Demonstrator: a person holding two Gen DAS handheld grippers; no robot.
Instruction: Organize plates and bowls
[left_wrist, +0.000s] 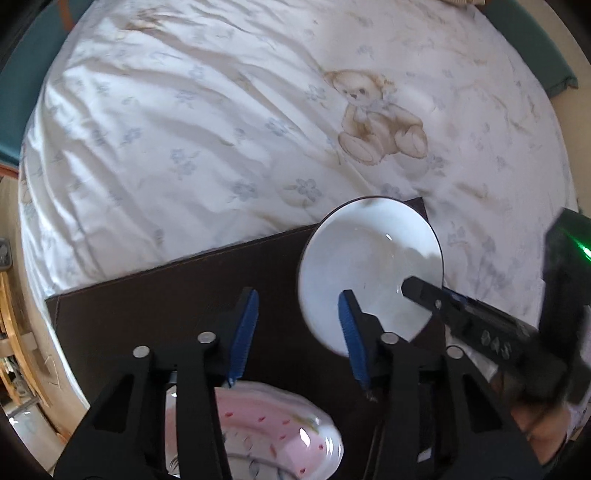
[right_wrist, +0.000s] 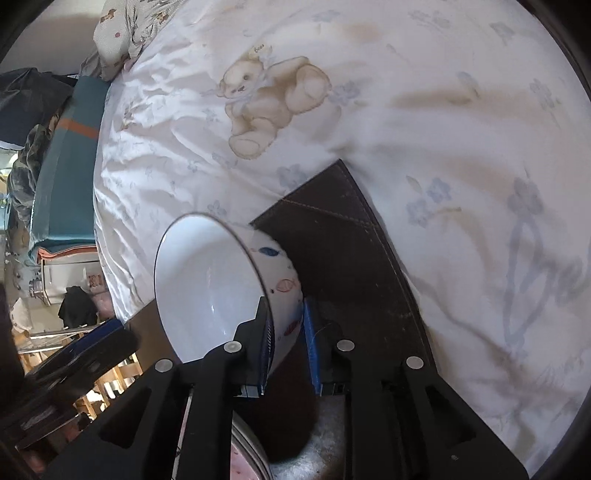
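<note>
**Right claw pinches white bowl over the mat**

The right claw (right_wrist: 286, 345) is clamped on the rim of the white bowl (right_wrist: 207, 288), one pad inside and one outside, holding it tilted above the dark mat (right_wrist: 343, 236) on the bed (right_wrist: 424, 110). The left claw (left_wrist: 297, 334) gapes wide, holding nothing, above a pink plate (left_wrist: 280, 435) partly hidden by its frame. Blue script printed on the sheet (right_wrist: 535, 266) is too blurred to read.
</note>
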